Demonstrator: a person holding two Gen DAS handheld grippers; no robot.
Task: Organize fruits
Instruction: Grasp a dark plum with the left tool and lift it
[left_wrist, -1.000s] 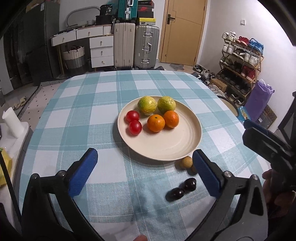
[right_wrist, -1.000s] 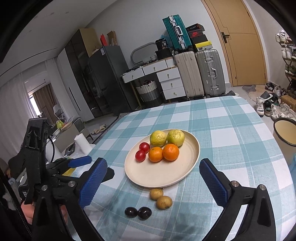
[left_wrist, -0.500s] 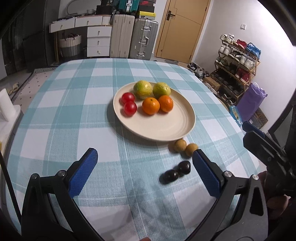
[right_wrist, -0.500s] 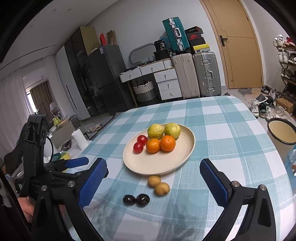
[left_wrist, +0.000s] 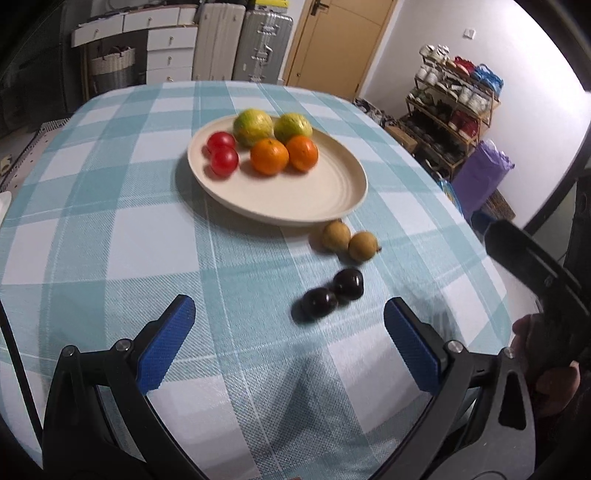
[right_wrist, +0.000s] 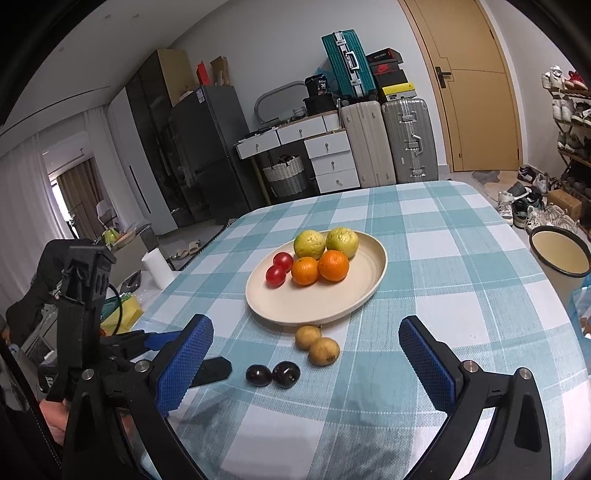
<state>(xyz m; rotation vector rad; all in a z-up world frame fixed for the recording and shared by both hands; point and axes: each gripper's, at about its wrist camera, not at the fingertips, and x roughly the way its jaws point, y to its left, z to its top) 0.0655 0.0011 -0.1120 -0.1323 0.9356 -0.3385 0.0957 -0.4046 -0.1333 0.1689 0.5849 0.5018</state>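
Two dark plums (right_wrist: 272, 374) lie touching on the checked tablecloth (right_wrist: 461, 295), just beside two tan fruits (right_wrist: 317, 344) below the cream plate (right_wrist: 354, 299) of oranges, tomatoes and green citrus. The left gripper (left_wrist: 291, 345) and right gripper (right_wrist: 306, 363) both gape wide, empty. The left view is motion-blurred. A black bag (right_wrist: 320, 85) reads "30".

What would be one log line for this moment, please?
left gripper: open, empty | right gripper: open, empty | plate: six fruits | cloth: two brown fruits, two dark fruits
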